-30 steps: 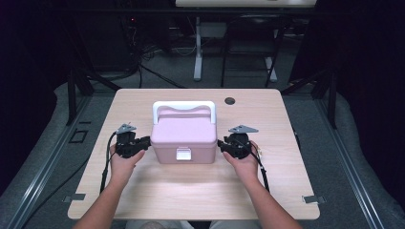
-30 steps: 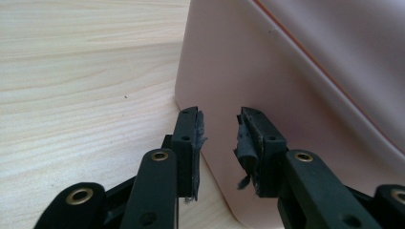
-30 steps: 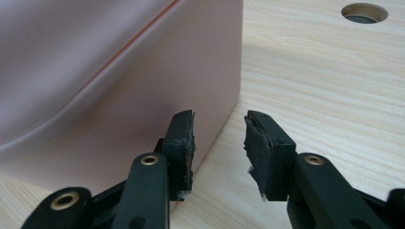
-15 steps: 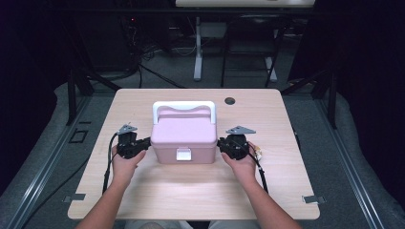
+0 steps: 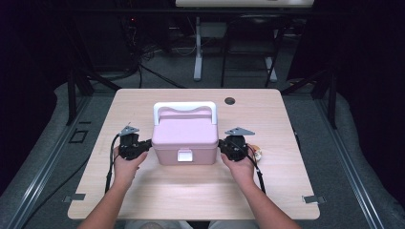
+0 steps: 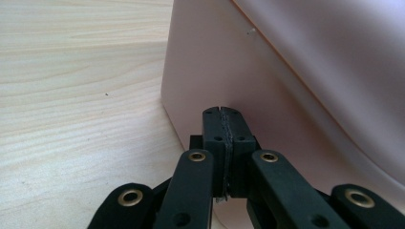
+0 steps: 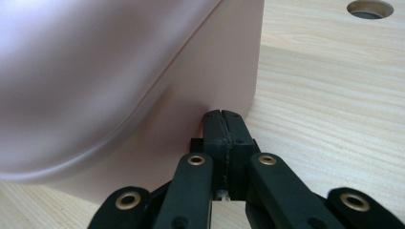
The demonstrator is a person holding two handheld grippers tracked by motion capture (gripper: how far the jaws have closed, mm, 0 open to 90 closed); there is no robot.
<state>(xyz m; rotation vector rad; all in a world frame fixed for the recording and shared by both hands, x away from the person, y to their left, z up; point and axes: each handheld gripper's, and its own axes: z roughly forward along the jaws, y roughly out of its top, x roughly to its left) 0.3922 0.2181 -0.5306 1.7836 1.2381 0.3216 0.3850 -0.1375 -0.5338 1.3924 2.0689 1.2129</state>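
A pink lidded box with a white carry handle and a white front latch stands in the middle of the wooden table. My left gripper points at the box's left wall; its jaws have just been closing and now meet, nothing between them, tips at the wall. My right gripper mirrors it at the right wall; its jaws have just closed too, pads pressed together and empty, tips close to the wall.
A round cable hole lies in the table behind the box on the right, also in the right gripper view as the hole. Black stands and cables crowd the dark floor beyond the far edge. Bare wood lies in front of the box.
Both grippers' jaws have drawn in beside the box's side walls. The hands and the box stay where they were.
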